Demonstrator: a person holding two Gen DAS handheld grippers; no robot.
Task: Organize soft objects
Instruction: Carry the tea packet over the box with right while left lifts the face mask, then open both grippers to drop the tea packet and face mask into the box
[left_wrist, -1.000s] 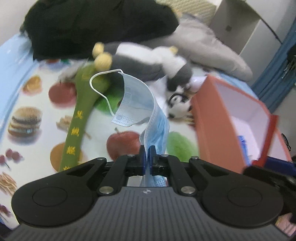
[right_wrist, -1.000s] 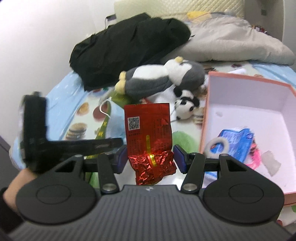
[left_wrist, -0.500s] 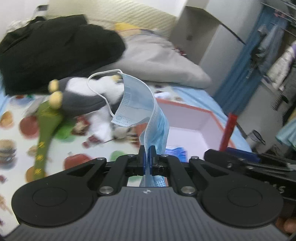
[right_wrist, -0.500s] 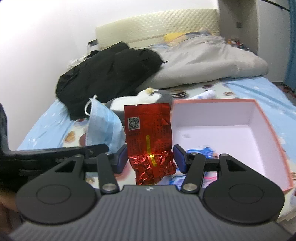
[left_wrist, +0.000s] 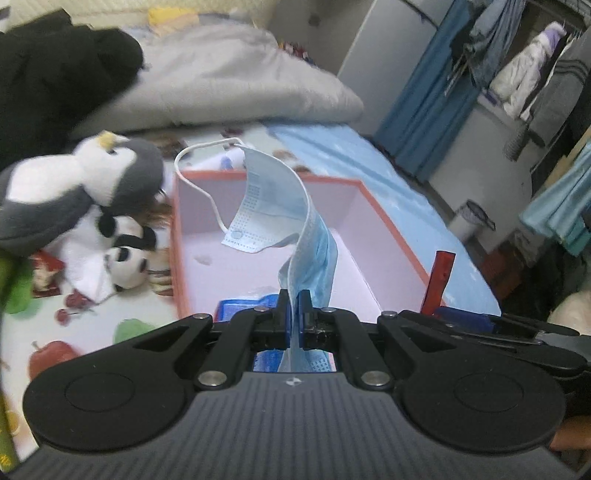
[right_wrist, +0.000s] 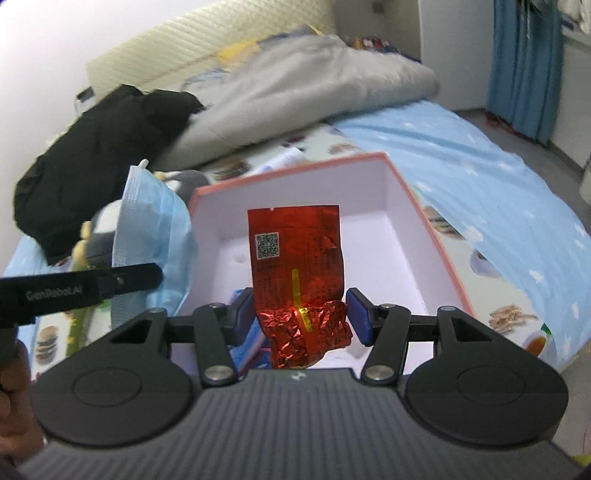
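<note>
Pinching a pale blue pleated face mask (left_wrist: 314, 236) with a white ear loop, the left claw (left_wrist: 294, 314) is fully closed on it above the pink-rimmed box (left_wrist: 391, 229) on the bed. The right claw (right_wrist: 301, 314), half spread, grips a crinkled red foil packet (right_wrist: 299, 266) bearing a QR code and unreadable print, also over the box. Lettering "GenRobot.AI" marks the left claw's arm.

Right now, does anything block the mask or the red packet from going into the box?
Nothing visible does. The face mask and red foil packet hang over the open pink box, whose floor holds only a blue item.
</note>
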